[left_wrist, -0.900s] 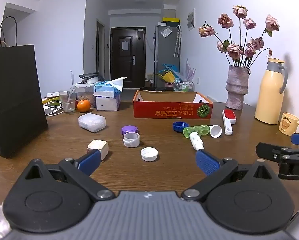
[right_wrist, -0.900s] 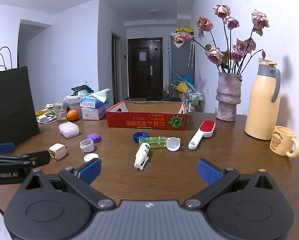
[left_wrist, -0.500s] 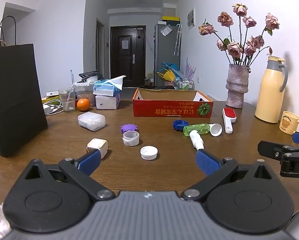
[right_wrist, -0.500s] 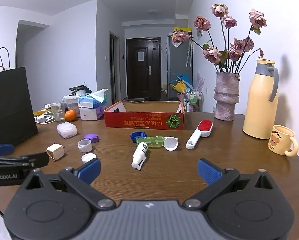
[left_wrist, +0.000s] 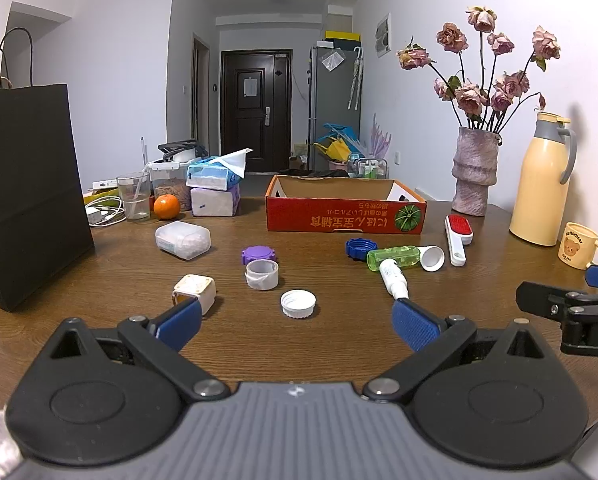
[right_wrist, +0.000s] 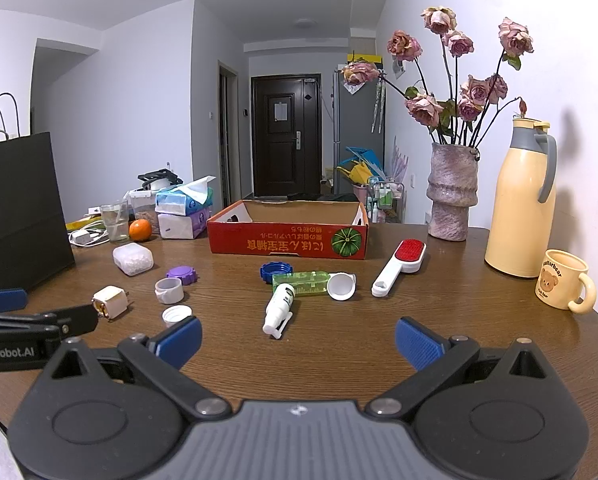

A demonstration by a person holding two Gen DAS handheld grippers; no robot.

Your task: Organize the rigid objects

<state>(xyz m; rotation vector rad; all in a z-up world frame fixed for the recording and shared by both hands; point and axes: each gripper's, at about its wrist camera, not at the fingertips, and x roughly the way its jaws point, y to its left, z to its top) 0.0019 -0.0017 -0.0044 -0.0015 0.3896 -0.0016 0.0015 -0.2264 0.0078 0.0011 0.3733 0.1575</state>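
Small items lie scattered on the wooden table (left_wrist: 339, 340) before an open red cardboard box (left_wrist: 345, 216): a white cap (left_wrist: 298, 303), a white ring cap (left_wrist: 262, 274), a purple lid (left_wrist: 259, 255), a cream charger cube (left_wrist: 195, 289), a blue cap (left_wrist: 361, 247), a green bottle (left_wrist: 395, 258), a white spray bottle (right_wrist: 279, 310) and a red-and-white brush (right_wrist: 399, 266). My left gripper (left_wrist: 297, 322) stands open just short of the white cap. My right gripper (right_wrist: 299, 338) is open too, empty, close behind the spray bottle.
A black paper bag (left_wrist: 27, 188) stands at the left. Tissue packs (left_wrist: 215, 188), a glass (left_wrist: 133, 196), an orange (left_wrist: 166, 206) and a clear plastic case (left_wrist: 183, 239) sit behind the lids. At the right are a vase of roses (right_wrist: 453, 196), a cream thermos (right_wrist: 521, 200) and a bear mug (right_wrist: 565, 284).
The right wrist view has crept slightly forward and right, so the objects sit a little nearer and lower. The left gripper has barely moved. Both pairs of jaws stay wide apart.
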